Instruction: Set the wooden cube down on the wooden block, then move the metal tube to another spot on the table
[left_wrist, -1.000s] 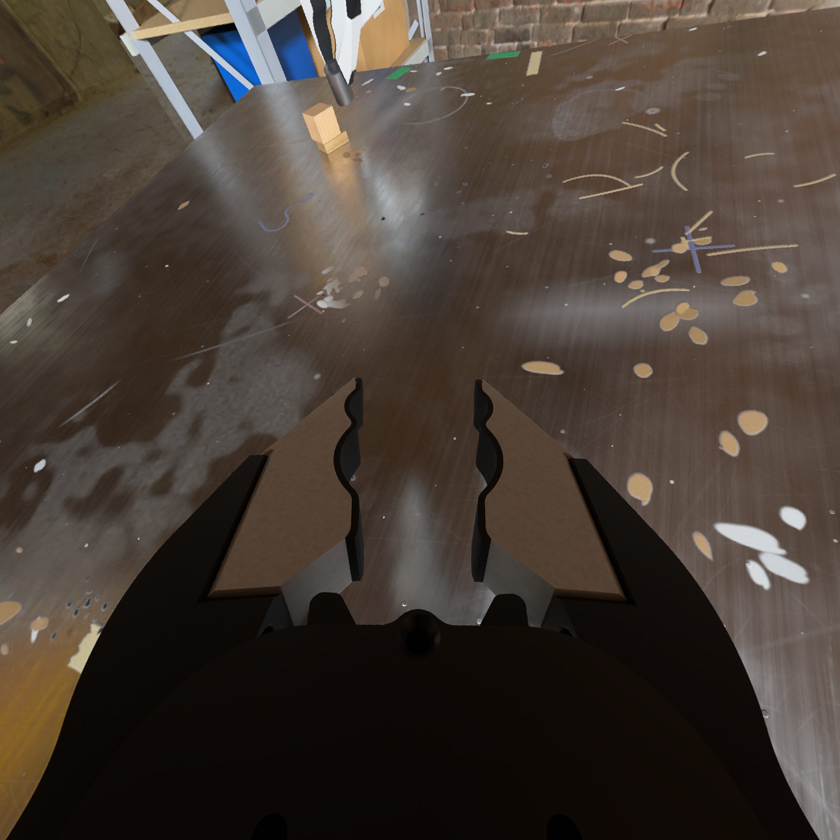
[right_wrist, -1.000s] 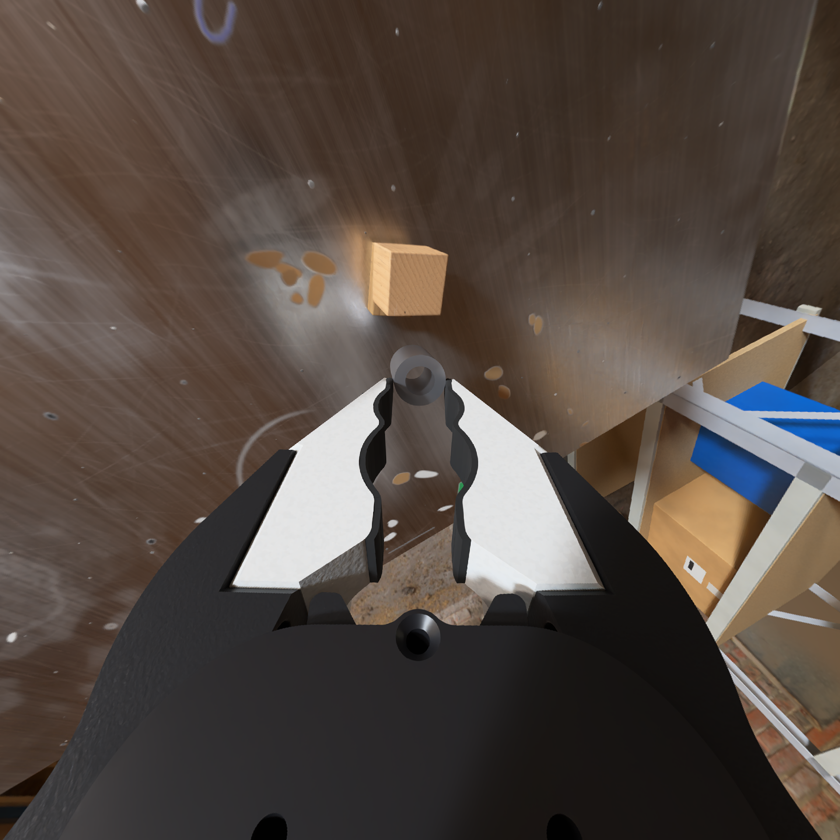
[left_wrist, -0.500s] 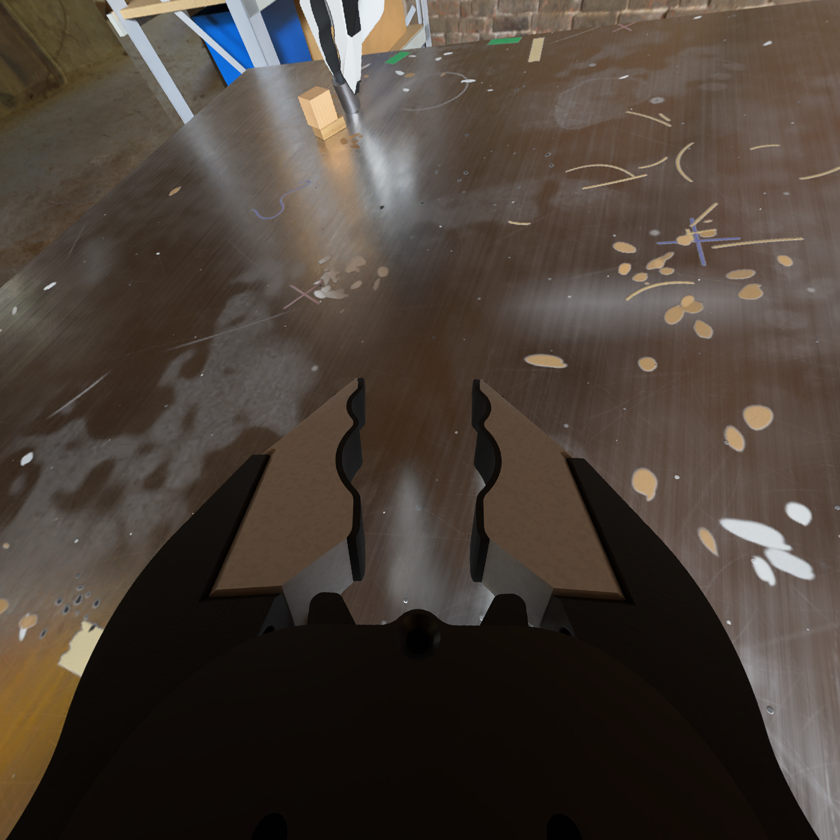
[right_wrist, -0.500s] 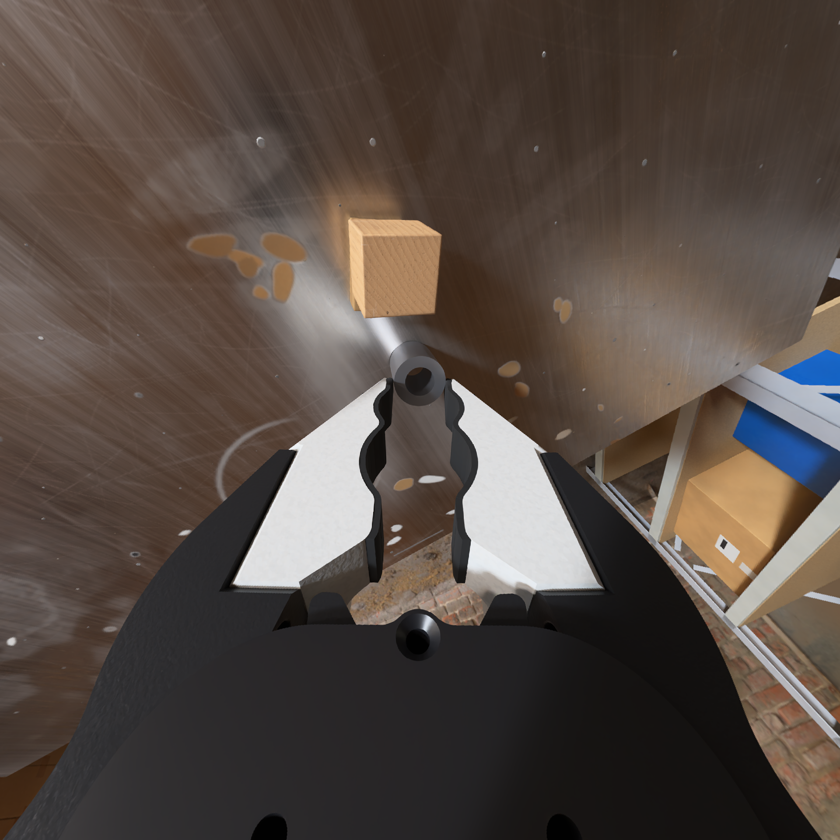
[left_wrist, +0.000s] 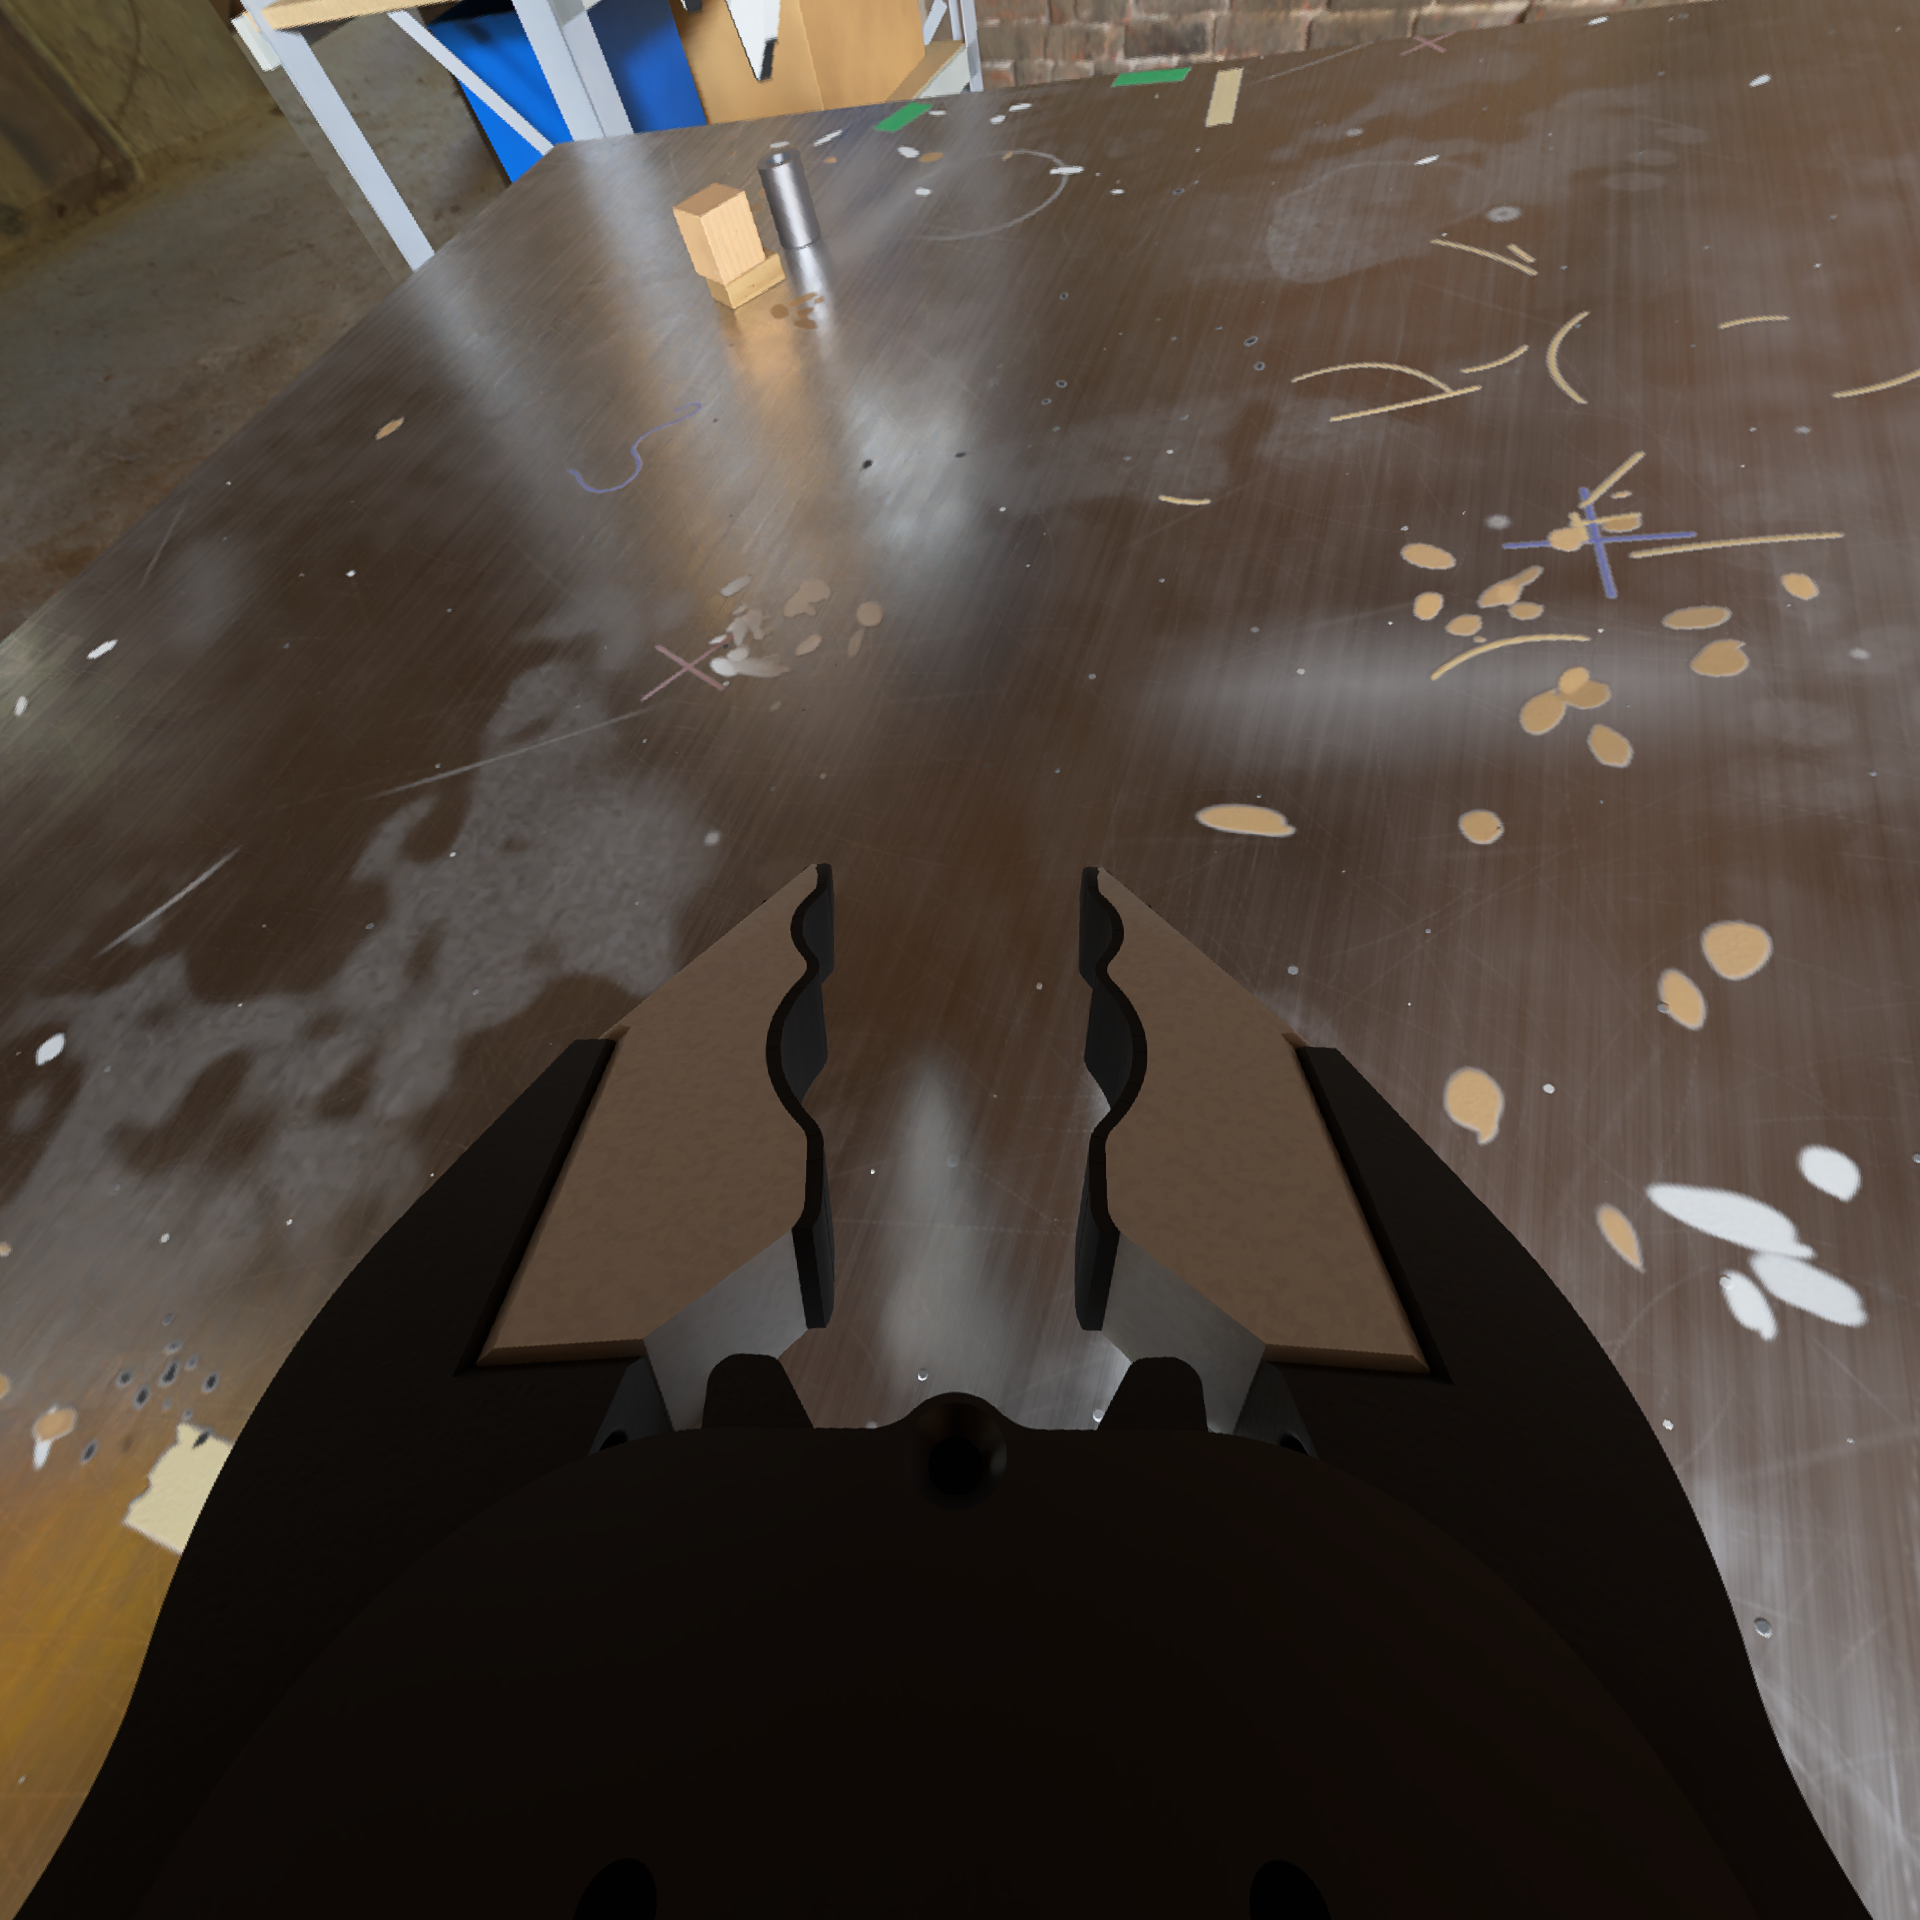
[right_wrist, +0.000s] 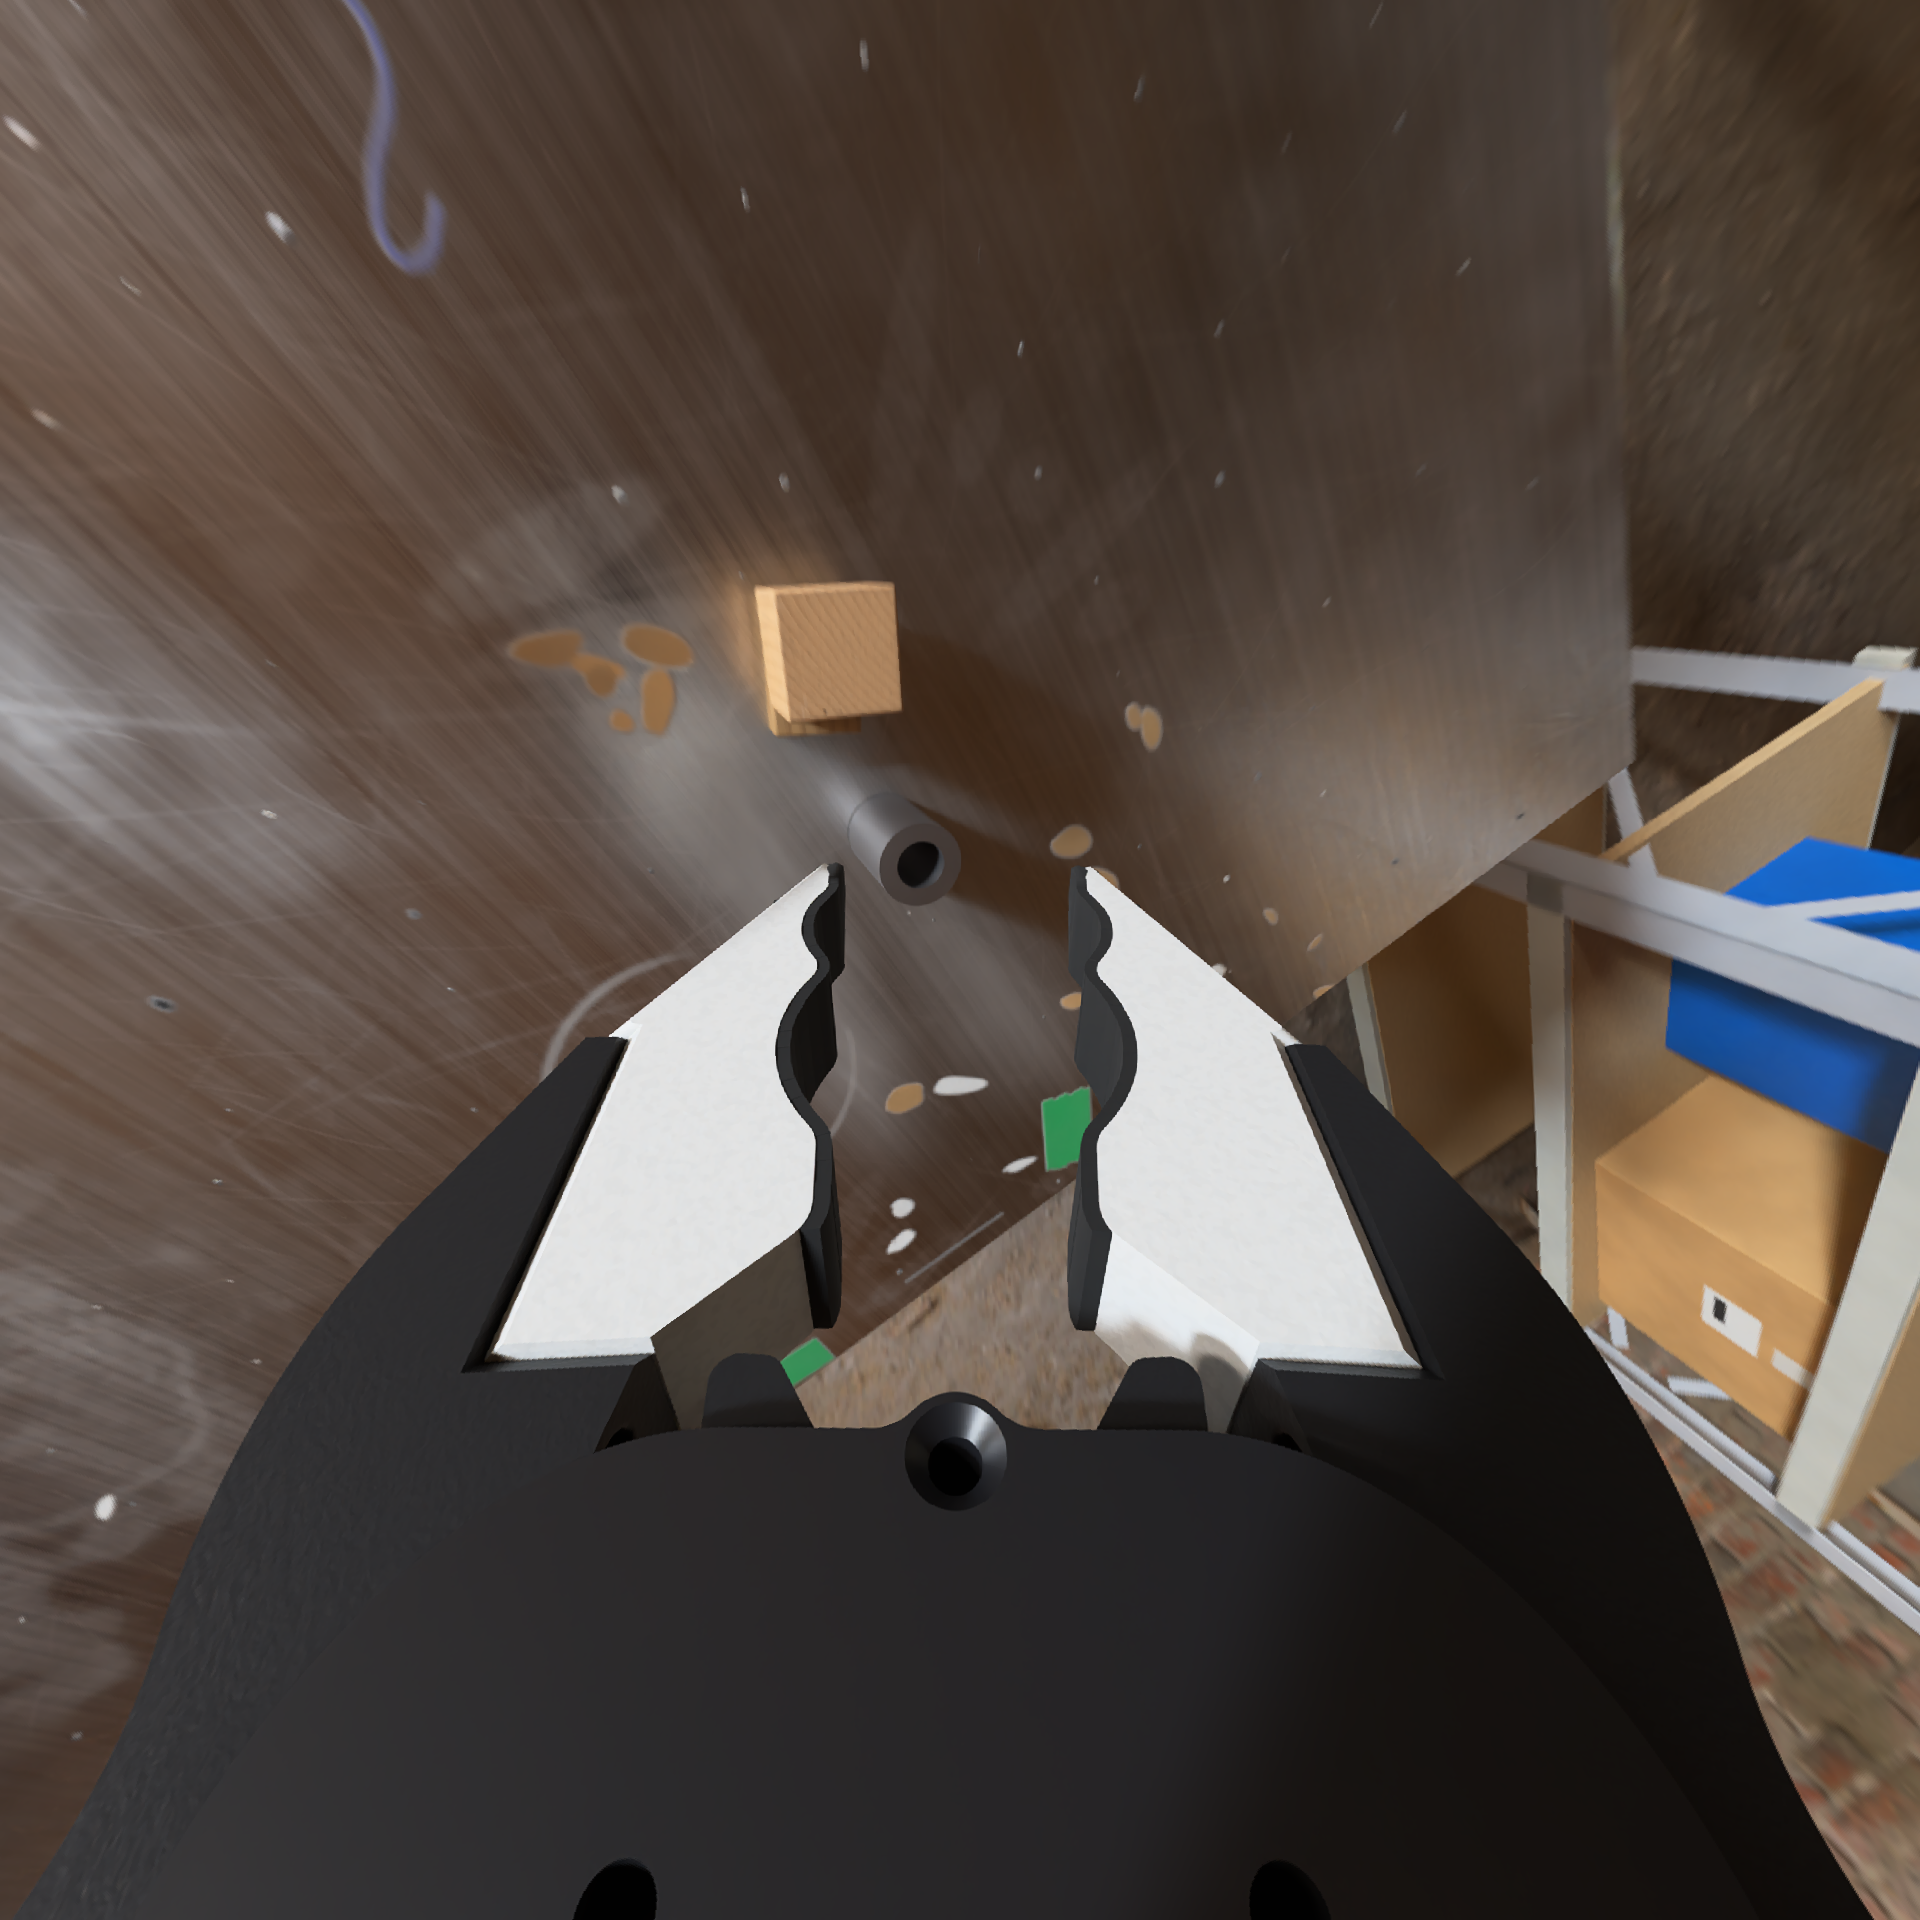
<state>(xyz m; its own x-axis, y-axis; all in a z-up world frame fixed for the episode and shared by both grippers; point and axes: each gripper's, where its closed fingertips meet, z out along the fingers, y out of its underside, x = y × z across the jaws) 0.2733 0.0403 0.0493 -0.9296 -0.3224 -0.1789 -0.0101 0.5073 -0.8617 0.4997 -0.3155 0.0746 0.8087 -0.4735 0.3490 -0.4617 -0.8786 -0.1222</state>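
The wooden cube sits on the flat wooden block near the table's far left corner. The metal tube stands upright on the table right beside them. In the right wrist view the cube covers most of the block, and the tube shows end-on below my right gripper, which is open, empty and above it. My left gripper is open and empty, low over the near middle of the table, far from the objects.
The brown metal table is stained with paint spots and scratches. Beyond its far left corner stands a white shelf frame with a blue bin and a cardboard box. A brick wall runs behind.
My right gripper opened and let go of the metal tube, then rose away from it. The tube now stands free beside the cube. My left gripper barely shifted.
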